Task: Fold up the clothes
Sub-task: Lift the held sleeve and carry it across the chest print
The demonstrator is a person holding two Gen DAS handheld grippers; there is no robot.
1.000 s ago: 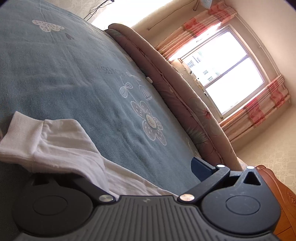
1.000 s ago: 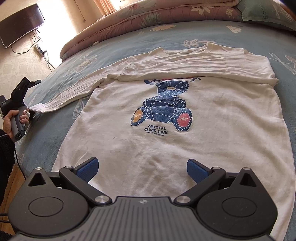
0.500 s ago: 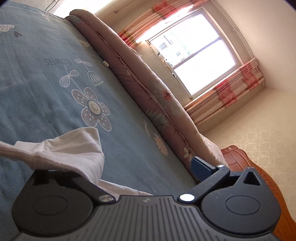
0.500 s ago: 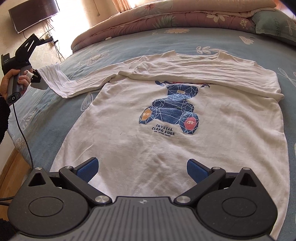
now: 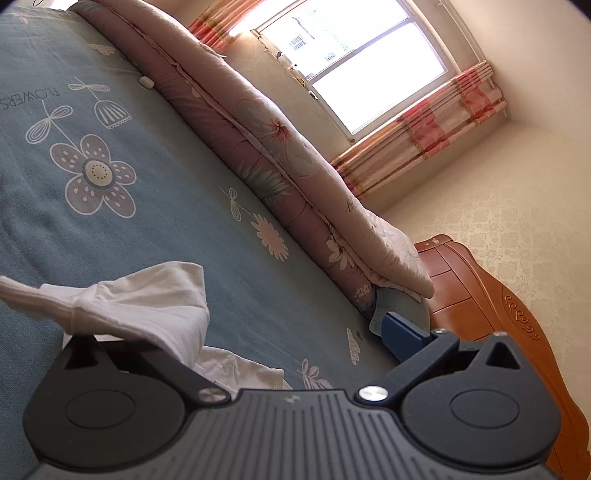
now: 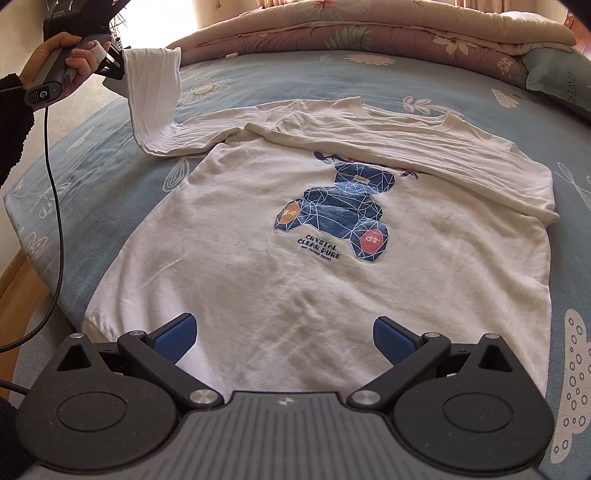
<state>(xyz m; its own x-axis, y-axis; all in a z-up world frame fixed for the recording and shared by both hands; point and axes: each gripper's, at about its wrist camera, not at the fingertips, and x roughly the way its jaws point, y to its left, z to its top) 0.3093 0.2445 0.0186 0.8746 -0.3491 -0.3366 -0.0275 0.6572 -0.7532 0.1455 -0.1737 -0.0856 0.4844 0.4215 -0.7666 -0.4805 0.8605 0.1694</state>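
A white long-sleeved shirt (image 6: 314, 266) with a blue bear print lies flat on the blue flowered bedsheet (image 6: 110, 177), its right sleeve folded across the chest. Its left sleeve (image 6: 151, 85) hangs in the air from my left gripper (image 6: 107, 62), which a hand (image 6: 62, 55) holds at the top left. In the left wrist view the sleeve cuff (image 5: 147, 306) drapes over and hides the left finger, while the jaws of my left gripper (image 5: 291, 332) stand wide apart. My right gripper (image 6: 282, 328) is open just above the shirt's hem, holding nothing.
A rolled pink flowered quilt (image 6: 369, 33) runs along the far side of the bed, with a pillow (image 6: 554, 77) at the right. A wooden bed frame (image 5: 498, 295) and a curtained window (image 5: 354, 62) lie beyond. A cable (image 6: 55, 206) hangs from the left gripper.
My left gripper has lifted the left sleeve off the bed and carried it up and towards the quilt. The right gripper has edged closer over the hem, still open.
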